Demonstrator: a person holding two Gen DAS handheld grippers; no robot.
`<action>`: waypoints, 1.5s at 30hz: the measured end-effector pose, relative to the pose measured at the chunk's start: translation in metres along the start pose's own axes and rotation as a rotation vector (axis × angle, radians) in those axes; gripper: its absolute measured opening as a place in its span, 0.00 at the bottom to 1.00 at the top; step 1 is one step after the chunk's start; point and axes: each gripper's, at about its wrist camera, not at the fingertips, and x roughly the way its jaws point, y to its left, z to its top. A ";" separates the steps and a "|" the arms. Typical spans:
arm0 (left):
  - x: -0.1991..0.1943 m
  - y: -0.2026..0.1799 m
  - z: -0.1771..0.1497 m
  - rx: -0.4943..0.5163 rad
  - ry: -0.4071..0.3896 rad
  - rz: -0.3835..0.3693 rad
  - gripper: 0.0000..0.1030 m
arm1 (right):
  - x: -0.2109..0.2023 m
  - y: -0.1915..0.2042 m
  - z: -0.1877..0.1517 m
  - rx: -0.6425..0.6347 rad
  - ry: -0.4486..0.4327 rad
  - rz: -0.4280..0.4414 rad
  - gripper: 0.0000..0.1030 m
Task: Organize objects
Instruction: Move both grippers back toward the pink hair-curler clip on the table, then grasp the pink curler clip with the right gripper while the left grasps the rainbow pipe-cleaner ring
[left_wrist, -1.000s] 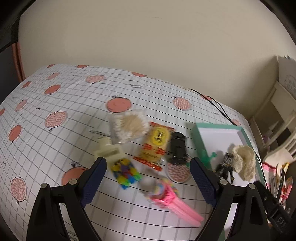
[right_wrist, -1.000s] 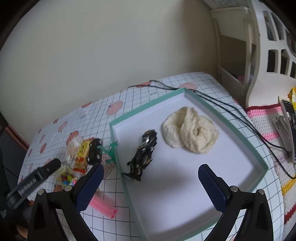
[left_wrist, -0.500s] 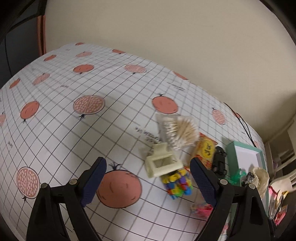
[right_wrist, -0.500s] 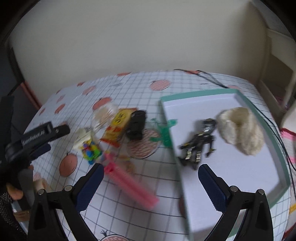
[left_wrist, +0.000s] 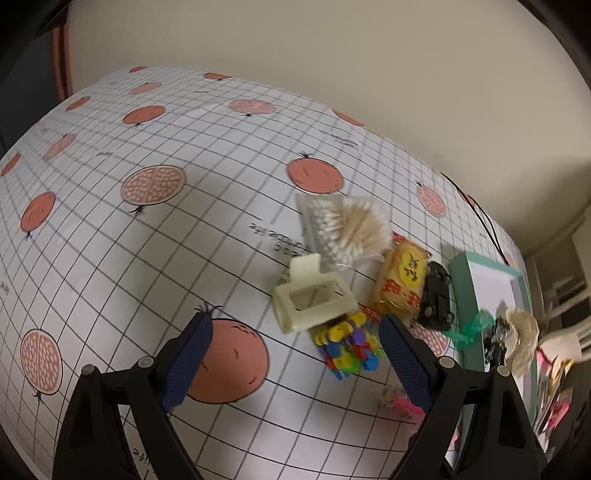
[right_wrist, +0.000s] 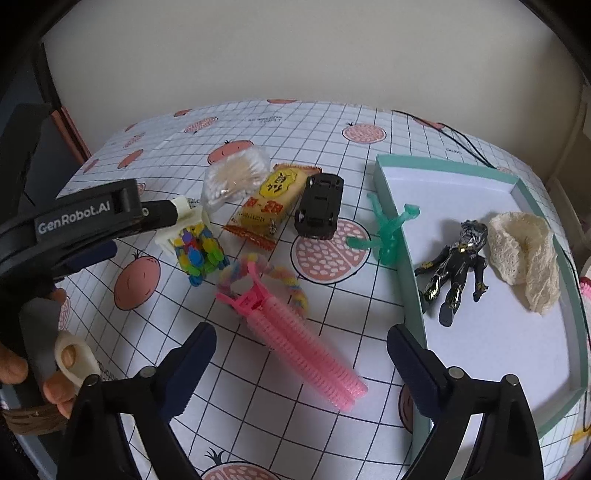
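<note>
In the right wrist view my right gripper (right_wrist: 301, 365) is open just above the table, with a pink hair roller (right_wrist: 295, 336) lying lengthwise between its fingers, untouched. A pastel scrunchie (right_wrist: 284, 277) lies at the roller's far end. A teal tray (right_wrist: 406, 266) on the right holds a black figure (right_wrist: 454, 266) and a cream lace cloth (right_wrist: 528, 258). My left gripper (left_wrist: 295, 362) is open too and hovers in front of a cream clip (left_wrist: 314, 301) and a colourful pack (left_wrist: 349, 345). It holds nothing.
Beyond these lie a bag of cotton swabs (right_wrist: 236, 175), a yellow snack packet (right_wrist: 273, 201), a black toy car (right_wrist: 320, 208) and a green ribbon (right_wrist: 388, 229) at the tray's rim. A hand (right_wrist: 55, 391) holds the left gripper. Black cables (right_wrist: 461, 136) run behind the tray.
My right gripper has swung left, from over the tray to over the pink roller. The left gripper has swung left off the tray to the clip and edged closer.
</note>
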 end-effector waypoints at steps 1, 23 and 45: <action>0.000 -0.003 0.000 0.012 0.003 0.000 0.89 | 0.001 -0.001 0.000 0.003 0.004 -0.003 0.92; -0.001 -0.057 -0.018 0.221 0.056 -0.049 0.88 | 0.009 -0.011 -0.008 0.054 0.065 0.042 0.64; -0.003 -0.080 -0.025 0.293 0.088 -0.119 0.48 | 0.006 -0.019 -0.013 0.080 0.079 0.083 0.55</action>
